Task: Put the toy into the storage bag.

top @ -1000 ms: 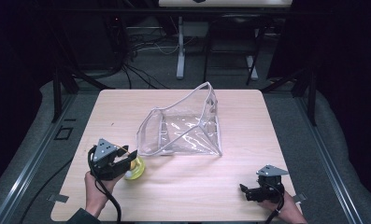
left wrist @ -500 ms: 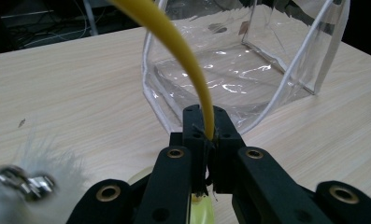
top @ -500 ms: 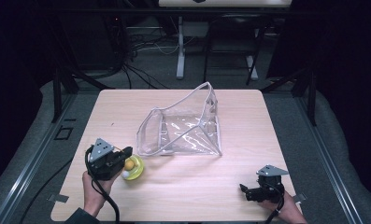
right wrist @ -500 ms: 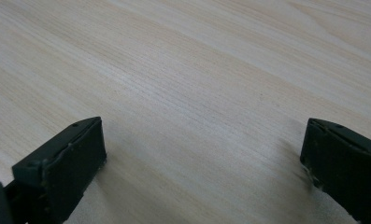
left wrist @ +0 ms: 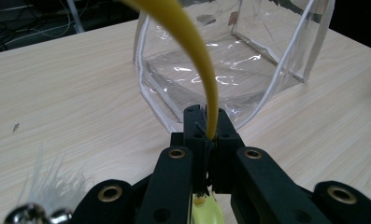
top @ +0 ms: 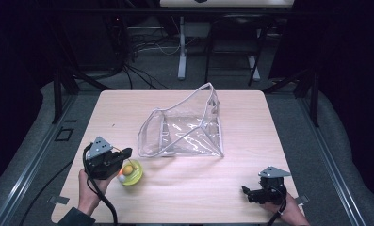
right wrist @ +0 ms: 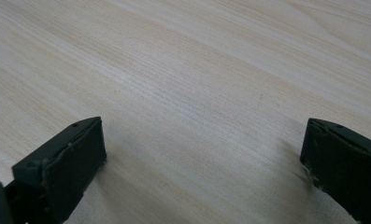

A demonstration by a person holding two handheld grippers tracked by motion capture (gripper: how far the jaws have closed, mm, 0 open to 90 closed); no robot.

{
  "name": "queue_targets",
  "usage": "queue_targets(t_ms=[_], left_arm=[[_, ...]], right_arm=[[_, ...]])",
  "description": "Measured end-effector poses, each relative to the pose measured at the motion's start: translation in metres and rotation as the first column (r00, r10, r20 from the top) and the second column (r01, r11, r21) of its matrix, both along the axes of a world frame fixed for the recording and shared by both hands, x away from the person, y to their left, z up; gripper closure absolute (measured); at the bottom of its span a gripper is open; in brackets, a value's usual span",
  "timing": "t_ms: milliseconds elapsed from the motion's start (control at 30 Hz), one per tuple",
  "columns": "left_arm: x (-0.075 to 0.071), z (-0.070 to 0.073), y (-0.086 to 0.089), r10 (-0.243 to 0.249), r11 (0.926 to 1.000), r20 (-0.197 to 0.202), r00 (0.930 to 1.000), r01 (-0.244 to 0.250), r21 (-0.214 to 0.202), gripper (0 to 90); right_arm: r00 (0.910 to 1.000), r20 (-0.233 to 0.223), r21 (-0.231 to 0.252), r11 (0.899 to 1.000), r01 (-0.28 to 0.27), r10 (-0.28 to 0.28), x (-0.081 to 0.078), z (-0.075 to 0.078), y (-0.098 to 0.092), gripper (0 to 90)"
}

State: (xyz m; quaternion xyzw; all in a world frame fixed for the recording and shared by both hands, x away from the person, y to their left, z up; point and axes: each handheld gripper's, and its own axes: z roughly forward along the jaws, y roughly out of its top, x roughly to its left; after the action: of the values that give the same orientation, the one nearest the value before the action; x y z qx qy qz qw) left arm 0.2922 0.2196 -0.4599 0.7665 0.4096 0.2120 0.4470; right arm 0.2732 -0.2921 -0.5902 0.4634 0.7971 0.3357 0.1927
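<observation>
A clear plastic pouch (top: 184, 129) with white edging stands open in the middle of the wooden table (top: 269, 141). At the front left, my left gripper (top: 125, 159) is shut on the rim of a yellow ring toy (top: 134, 175) that holds an orange ball. In the left gripper view the thin yellow ring (left wrist: 192, 51) is pinched between the closed jaws of the left gripper (left wrist: 207, 126) and arches up in front of the pouch (left wrist: 230, 60). My right gripper (top: 247, 192) rests at the front right, open over bare wood (right wrist: 202, 154).
A white feathery tuft (left wrist: 52, 179) with small metal beads lies by the left gripper's base. Dark stands, cables and a white post stand on the floor beyond the table's far edge. Bare wood lies between the two grippers.
The left gripper's jaws have closed on the yellow ring, and the gripper with the toy has shifted slightly left. The right gripper has stayed still.
</observation>
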Motion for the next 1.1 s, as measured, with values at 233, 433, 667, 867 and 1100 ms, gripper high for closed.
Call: queue_targets(t_ms=[233,433,667,867,1100], left_arm=[[0.001,0.010,0.007,-0.019,0.9998,0.011,0.9998,0.019,-0.002,88.3],[0.005,0.017,0.011,-0.026,0.9996,0.006,0.9996,0.026,0.008,88.2],[0.009,0.024,0.015,-0.042,0.9991,0.007,0.9991,0.042,0.007,88.3],[0.013,0.029,0.016,-0.056,0.9984,0.007,0.9984,0.056,0.008,88.3],[0.019,0.039,0.019,-0.046,0.9988,0.026,0.9986,0.045,0.018,88.3]], right_arm=[[1.0000,0.000,0.000,1.000,0.000,0.000,0.000,0.000,0.000,0.0],[1.0000,0.000,0.000,1.000,0.000,0.000,0.000,0.000,0.000,0.0],[1.0000,0.000,0.000,1.000,-0.001,0.001,0.000,0.000,0.000,0.0],[1.0000,0.000,0.000,1.000,-0.001,0.001,0.000,0.000,0.000,0.0],[1.0000,0.000,0.000,1.000,-0.001,0.001,0.000,0.000,0.000,0.0]])
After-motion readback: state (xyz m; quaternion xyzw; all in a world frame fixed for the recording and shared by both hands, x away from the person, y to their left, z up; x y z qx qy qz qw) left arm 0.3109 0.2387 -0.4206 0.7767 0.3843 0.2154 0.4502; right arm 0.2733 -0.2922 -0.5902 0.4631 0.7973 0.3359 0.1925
